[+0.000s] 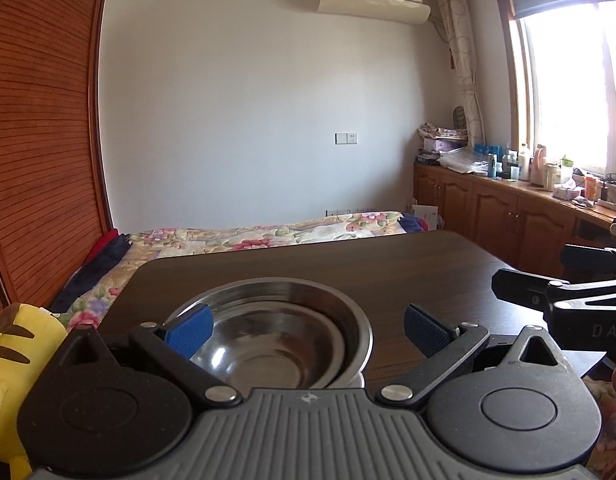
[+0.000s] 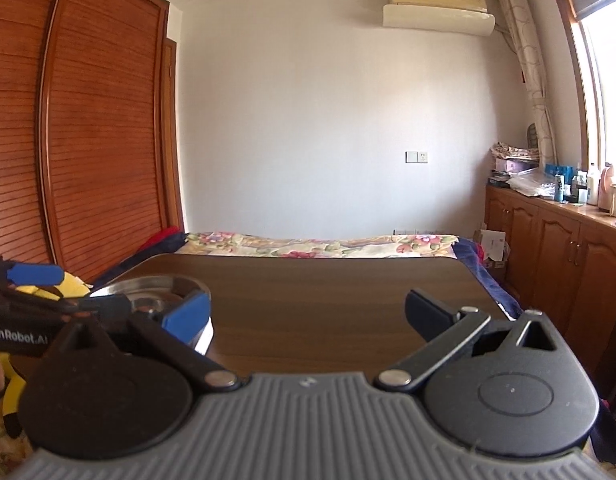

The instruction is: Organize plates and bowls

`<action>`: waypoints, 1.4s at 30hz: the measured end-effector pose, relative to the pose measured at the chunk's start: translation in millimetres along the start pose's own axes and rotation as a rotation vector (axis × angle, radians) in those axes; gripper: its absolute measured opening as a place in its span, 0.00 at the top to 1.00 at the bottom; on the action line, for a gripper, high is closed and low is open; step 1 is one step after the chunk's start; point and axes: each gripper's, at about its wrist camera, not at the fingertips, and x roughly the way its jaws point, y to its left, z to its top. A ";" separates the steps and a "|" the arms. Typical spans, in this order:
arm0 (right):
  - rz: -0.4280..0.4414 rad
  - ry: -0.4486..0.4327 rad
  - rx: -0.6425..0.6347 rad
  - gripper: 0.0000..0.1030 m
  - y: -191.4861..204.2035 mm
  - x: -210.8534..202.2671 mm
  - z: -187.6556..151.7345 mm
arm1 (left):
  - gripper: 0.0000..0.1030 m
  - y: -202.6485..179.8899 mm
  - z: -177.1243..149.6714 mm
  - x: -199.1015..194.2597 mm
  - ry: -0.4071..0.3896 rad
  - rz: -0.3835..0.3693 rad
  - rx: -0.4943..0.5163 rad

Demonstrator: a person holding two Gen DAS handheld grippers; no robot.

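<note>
A steel bowl sits nested in another steel bowl on the dark wooden table, near its front edge. A white rim of something shows under the stack. My left gripper hovers over the bowls, open, its blue fingers on either side of the rim and apart from it. In the right wrist view the bowls lie at the left, partly hidden by the left gripper. My right gripper is open above bare table with nothing between its fingers.
A bed with a floral cover lies beyond the table. A yellow plush toy sits at the left. Wooden wardrobe doors stand at the left, and low cabinets with bottles run under the window at the right.
</note>
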 end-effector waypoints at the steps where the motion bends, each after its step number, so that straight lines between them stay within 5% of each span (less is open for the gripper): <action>1: -0.007 -0.006 -0.007 0.00 0.2 -1.4 -0.7 | 0.00 -0.8 -1.0 -1.3 -0.004 0.000 0.001; 42: -0.060 -0.024 0.001 0.00 -9.0 -5.8 -9.7 | 0.00 16.8 -16.9 -2.3 0.034 0.069 -0.025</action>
